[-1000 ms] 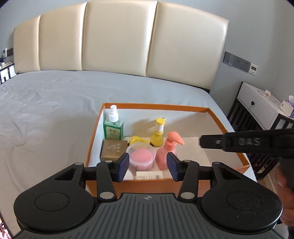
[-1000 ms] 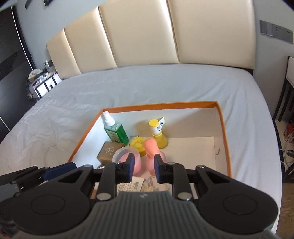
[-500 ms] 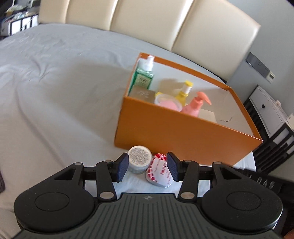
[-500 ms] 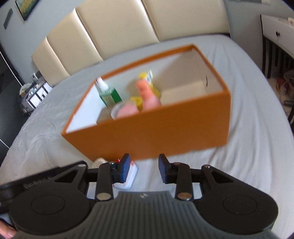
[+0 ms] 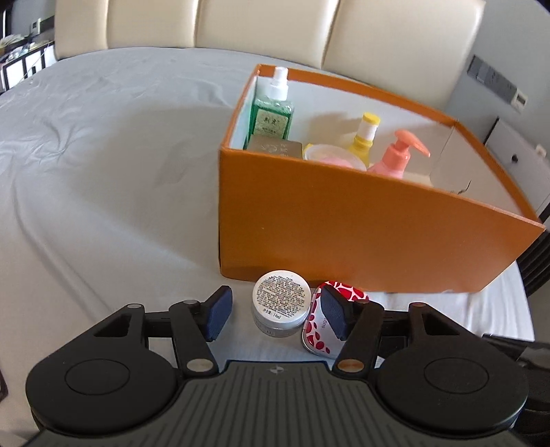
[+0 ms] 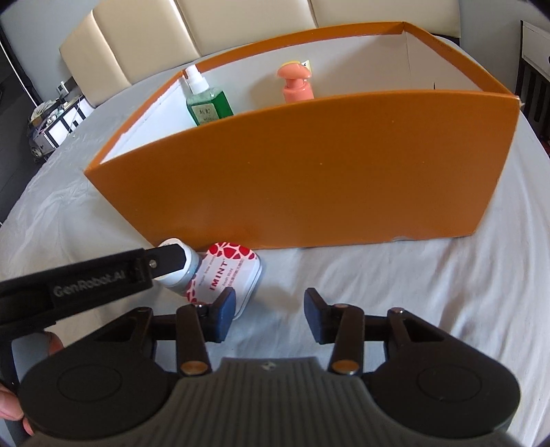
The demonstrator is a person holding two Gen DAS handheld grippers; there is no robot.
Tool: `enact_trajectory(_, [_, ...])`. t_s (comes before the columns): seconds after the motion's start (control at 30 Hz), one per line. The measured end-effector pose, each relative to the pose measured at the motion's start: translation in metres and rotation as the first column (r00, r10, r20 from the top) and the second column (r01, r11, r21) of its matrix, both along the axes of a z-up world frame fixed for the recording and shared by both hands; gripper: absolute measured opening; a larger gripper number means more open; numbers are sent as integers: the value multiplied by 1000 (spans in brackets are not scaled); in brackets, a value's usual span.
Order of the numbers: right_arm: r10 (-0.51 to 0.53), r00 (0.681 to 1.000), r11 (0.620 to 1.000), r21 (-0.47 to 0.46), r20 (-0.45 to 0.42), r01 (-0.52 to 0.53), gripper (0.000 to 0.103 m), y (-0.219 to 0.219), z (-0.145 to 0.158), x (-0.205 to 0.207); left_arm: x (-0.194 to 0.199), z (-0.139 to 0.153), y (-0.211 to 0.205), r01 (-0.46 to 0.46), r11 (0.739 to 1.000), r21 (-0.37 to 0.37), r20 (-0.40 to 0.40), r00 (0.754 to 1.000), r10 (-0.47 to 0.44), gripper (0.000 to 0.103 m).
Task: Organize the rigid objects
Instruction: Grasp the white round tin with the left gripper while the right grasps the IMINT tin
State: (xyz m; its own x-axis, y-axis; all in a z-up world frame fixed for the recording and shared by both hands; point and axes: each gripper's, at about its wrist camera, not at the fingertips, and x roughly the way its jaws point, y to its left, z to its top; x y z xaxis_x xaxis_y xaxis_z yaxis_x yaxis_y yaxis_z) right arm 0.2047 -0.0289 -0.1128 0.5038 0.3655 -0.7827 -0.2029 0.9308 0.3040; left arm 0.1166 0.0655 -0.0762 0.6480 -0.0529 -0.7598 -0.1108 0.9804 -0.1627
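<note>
An orange box (image 5: 361, 220) stands on the grey bed and holds a green spray bottle (image 5: 273, 113), a yellow bottle (image 5: 364, 137), a pink pump bottle (image 5: 395, 158), a brown tin and a pink tub. In front of the box lie a small round white jar (image 5: 281, 301) and a red-and-white mint tin (image 5: 318, 330). My left gripper (image 5: 275, 318) is open, with the jar between its fingers. My right gripper (image 6: 270, 318) is open and empty, its left finger over the mint tin (image 6: 230, 271). The box (image 6: 309, 165) fills the right wrist view.
The bed sheet (image 5: 103, 172) spreads to the left. A cream padded headboard (image 5: 240, 24) stands behind. A white nightstand (image 5: 519, 154) is at the right, beyond the bed's edge. A dresser with clutter (image 6: 51, 120) is at the far left.
Both grippers have dropped from above the box to the bed in front of it and closed in on the jar and mint tin. Both have opened wider.
</note>
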Motion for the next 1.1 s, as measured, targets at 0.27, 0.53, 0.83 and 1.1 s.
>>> enact_trajectory(0.27, [22, 999, 1000, -19, 29, -22, 44, 4, -3, 9, 10, -12, 3, 3, 999, -38, -21, 1000, -4, 46])
enact_trajectory(0.53, [68, 996, 997, -33, 59, -66, 52, 22, 2, 8, -3, -5, 23, -121, 993, 4, -70, 990, 121, 46])
enact_trajectory(0.83, [59, 996, 991, -127, 66, -50, 66, 66, -2, 1, -13, -6, 47, -235, 971, -40, -77, 970, 232, 46])
enact_trajectory(1.1, [42, 996, 980, -198, 73, -27, 51, 81, -9, 6, -11, -12, 52, -241, 968, -66, -88, 968, 235, 46])
